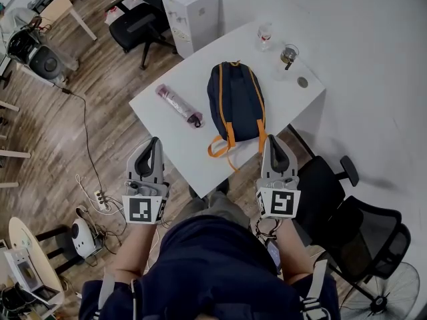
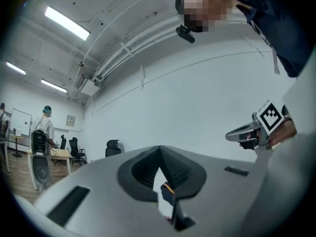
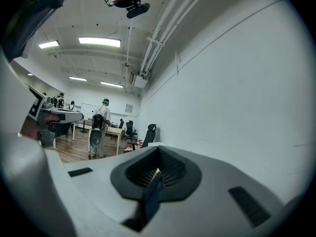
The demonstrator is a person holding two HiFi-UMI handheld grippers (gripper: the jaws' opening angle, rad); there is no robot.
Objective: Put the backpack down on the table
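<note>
Navy backpack (image 1: 235, 102) with orange trim lies flat at the centre of the white table (image 1: 167, 145).
Folded umbrella (image 1: 178, 105) at its 9 o'clock; bottle (image 1: 265, 37) and glass (image 1: 289, 56) at 1 o'clock, all apart from it. Left gripper (image 1: 154, 142) at 7 o'clock, right gripper (image 1: 272, 140) at 5 o'clock beside the straps; both jaw pairs closed together. Black chairs (image 1: 333, 199) at 4 o'clock; wood floor (image 1: 60, 132).

I noted a pink tube-shaped item (image 1: 179, 105), a clear bottle (image 1: 265, 37) near a glass cup (image 1: 289, 56), a white cabinet (image 1: 193, 9), black office chairs (image 1: 331, 187), a floor fan (image 1: 385, 300).
</note>
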